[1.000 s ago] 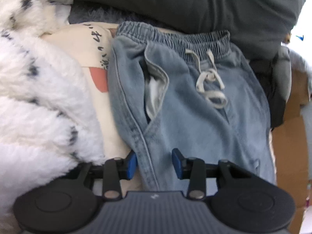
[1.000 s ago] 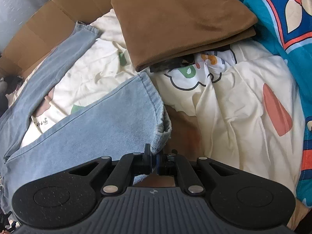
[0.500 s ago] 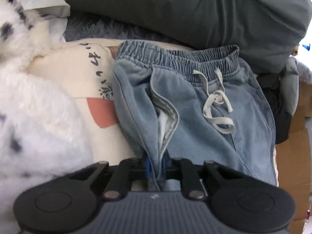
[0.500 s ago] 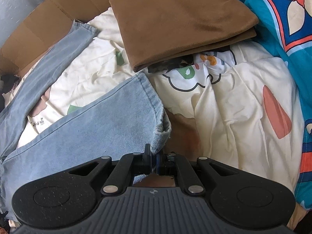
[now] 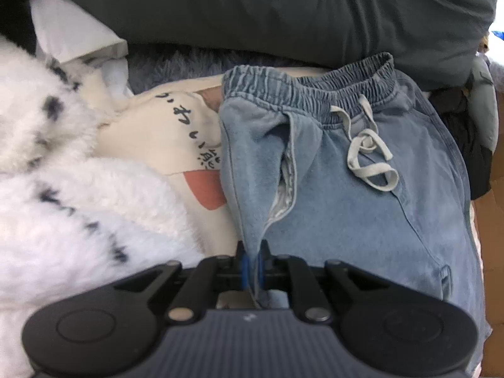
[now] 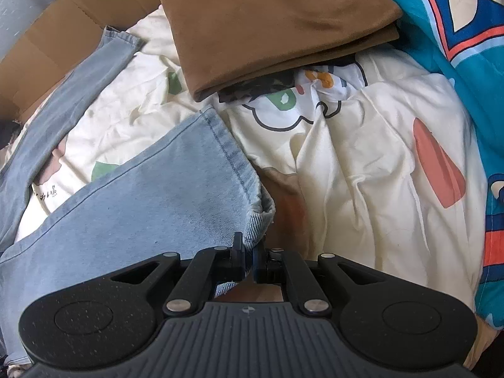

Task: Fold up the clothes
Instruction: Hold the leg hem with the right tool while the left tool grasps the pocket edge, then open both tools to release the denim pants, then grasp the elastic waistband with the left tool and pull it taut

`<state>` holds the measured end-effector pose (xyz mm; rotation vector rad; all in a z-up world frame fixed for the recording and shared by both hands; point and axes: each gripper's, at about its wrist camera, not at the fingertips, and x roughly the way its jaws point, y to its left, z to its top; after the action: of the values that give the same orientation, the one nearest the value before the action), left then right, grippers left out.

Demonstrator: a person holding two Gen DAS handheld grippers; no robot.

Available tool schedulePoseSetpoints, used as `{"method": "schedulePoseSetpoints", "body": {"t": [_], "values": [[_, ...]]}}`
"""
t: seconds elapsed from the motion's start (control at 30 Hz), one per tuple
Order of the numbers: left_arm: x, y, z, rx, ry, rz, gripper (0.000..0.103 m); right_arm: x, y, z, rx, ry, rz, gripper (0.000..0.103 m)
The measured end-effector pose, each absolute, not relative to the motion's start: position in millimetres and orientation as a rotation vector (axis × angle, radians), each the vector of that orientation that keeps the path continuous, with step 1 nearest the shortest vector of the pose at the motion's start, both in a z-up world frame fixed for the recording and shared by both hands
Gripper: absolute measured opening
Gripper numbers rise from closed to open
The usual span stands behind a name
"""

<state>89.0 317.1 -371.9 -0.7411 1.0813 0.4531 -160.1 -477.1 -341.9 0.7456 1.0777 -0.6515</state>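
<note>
Each gripper, left (image 5: pixel 252 266) and right (image 6: pixel 249 260), is black with ribbed grey housing, silver screws, round side discs and blue finger pads.

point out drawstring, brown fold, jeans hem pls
drawstring (image 5: pixel 367 154), left wrist view, on the knotted loop below the waistband.
brown fold (image 6: pixel 267 28), right wrist view, on its top face.
jeans hem (image 6: pixel 231 157), right wrist view, on the stitched cuff edge of the near leg.
</note>
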Motion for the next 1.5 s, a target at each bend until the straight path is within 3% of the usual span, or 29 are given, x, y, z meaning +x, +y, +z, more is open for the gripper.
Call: {"method": "schedulePoseSetpoints", "body": {"t": [0.27, 0.4, 0.53, 0.57, 0.63, 0.87, 1.2, 1.27, 1.3, 1.5], "values": [[88, 318, -383, -0.728, 1.118, 0.426, 0.007, -174, -477, -351, 0.733, 1.100, -0.674, 0.002], [97, 321, -378, -0.688, 1.131, 0.413, 0.013, -178, -480, -375, 0.783, 1.117, -0.683, 0.004], [106, 325, -357, -0.579, 1.112, 0.447, 0.016, -176, -478, -381, 0.762, 1.168, -0.731, 0.020], [109, 326, -350, -0.530, 1.101, 0.455, 0.017, -176, -478, -382, 0.748, 1.184, -0.747, 0.029], [115, 326, -339, -0.474, 1.081, 0.446, 0.019, -177, -479, -379, 0.732, 1.191, -0.758, 0.034], [144, 316, -330, -0.449, 1.058, 0.332, 0.019, -178, -478, -353, 0.662, 1.128, -0.771, 0.035], [179, 299, -379, -0.358, 1.157, 0.252, 0.018, -146, -458, -368, 0.599, 1.154, -0.645, 0.035], [185, 304, -391, -0.315, 1.187, 0.283, 0.015, -137, -451, -379, 0.596, 1.189, -0.612, 0.035], [187, 306, -397, -0.287, 1.208, 0.299, 0.002, -133, -448, -384, 0.594, 1.205, -0.596, 0.035], [201, 324, -410, -0.247, 1.205, 0.363, 0.003, -116, -433, -397, 0.587, 1.243, -0.550, 0.035]]}}
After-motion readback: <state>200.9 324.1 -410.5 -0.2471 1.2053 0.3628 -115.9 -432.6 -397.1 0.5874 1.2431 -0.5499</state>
